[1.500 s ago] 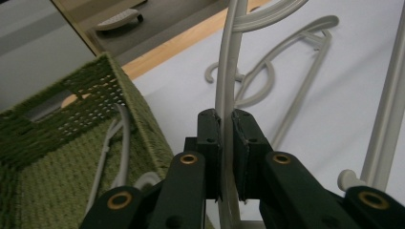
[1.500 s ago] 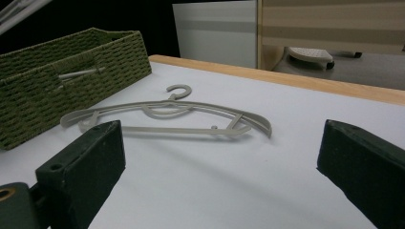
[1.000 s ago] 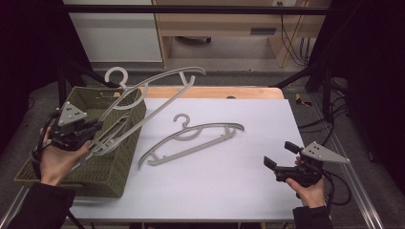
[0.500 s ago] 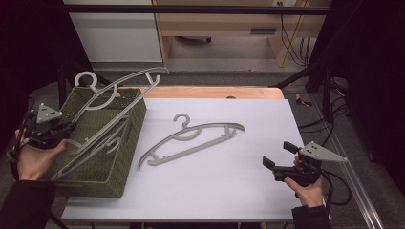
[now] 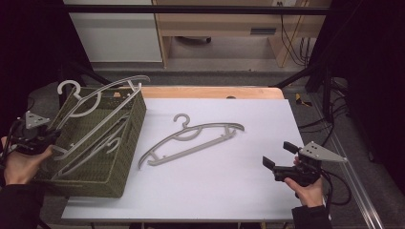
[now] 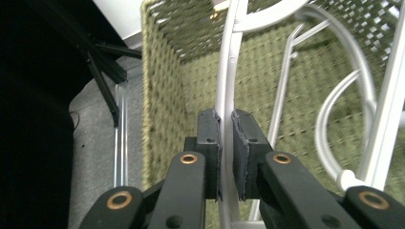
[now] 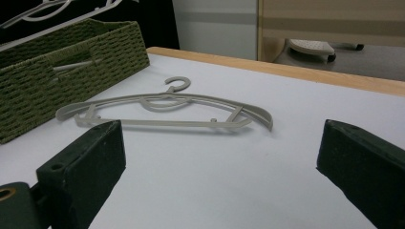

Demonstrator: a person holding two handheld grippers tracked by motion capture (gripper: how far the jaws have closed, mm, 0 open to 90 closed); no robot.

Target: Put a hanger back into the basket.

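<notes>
Lowering the held hanger (image 5: 102,102) into the woven basket (image 5: 125,143) is judged to be the step in hand. It is clamped by the left gripper (image 5: 47,138), whose jaws are closed tight on its thin pale bar, as is seen plainly in the left gripper view (image 6: 228,86). The hanger is tilted, with its hook (image 5: 68,88) raised above the basket's far left corner and one arm jutting past the far rim, so it is not yet laid down inside. Another hanger (image 5: 109,143) (already lying in the basket) is seen beneath it.

For the step to be done well, the hanger should be turned until its length runs along the basket's long side, then lowered flat, so that no end is left caught on the rim. The hook should be kept from snagging in the hanger below. The grip should be released only once the weight is borne by the basket.

A second loose hanger (image 5: 191,138) is left on the white table (image 5: 248,191), just beside the basket. The right gripper (image 5: 277,155) is held wide open and empty near the table's right edge, pointed toward that hanger.
</notes>
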